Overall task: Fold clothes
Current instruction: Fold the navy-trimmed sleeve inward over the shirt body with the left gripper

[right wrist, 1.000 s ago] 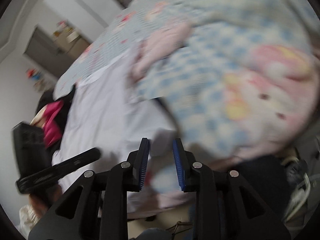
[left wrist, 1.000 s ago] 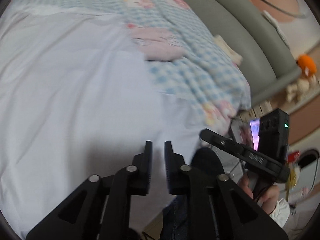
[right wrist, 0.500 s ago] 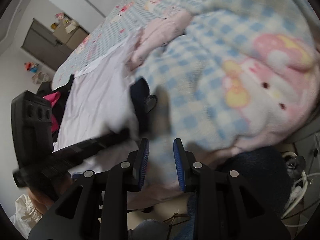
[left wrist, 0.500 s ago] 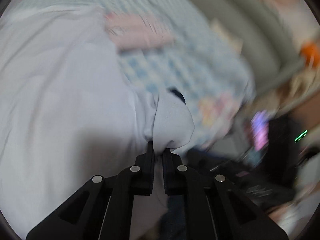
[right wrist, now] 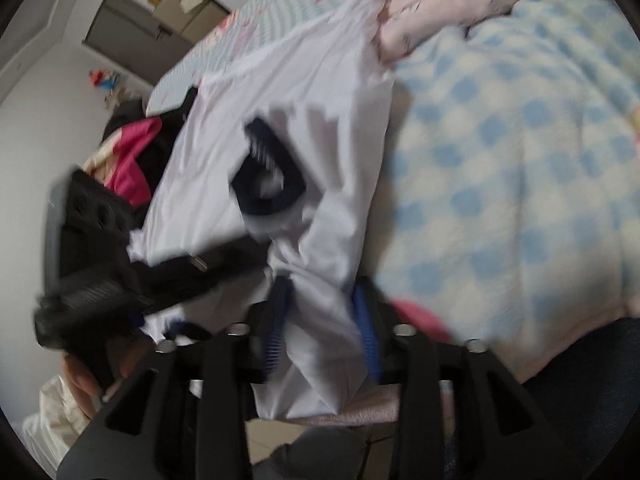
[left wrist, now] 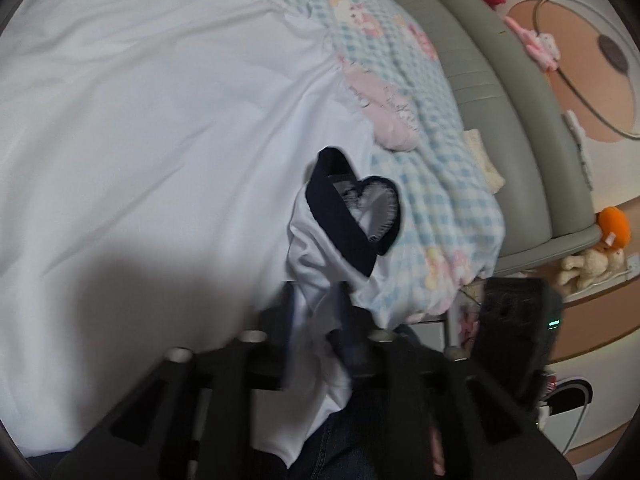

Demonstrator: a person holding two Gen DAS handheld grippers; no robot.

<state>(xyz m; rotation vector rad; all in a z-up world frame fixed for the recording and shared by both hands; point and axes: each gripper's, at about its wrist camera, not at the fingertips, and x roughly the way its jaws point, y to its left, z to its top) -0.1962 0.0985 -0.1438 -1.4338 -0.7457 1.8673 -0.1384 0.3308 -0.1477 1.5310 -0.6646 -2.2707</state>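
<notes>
A: How far along is the folding?

B: Partway at most. The white shirt (left wrist: 160, 120) lies spread on the bed (left wrist: 420, 128), with one end bunched and lifted at the near edge. No neat fold shows.

A: And the tools?

B: The left tool (left wrist: 316, 320) has cloth between its fingers, seemingly gripped; the right tool (right wrist: 320, 320) likewise. Blur hides how tightly.

A: Which way does it run?

B: Lengthwise away from the tools, dark collar (left wrist: 344, 216) at the near end.
</notes>
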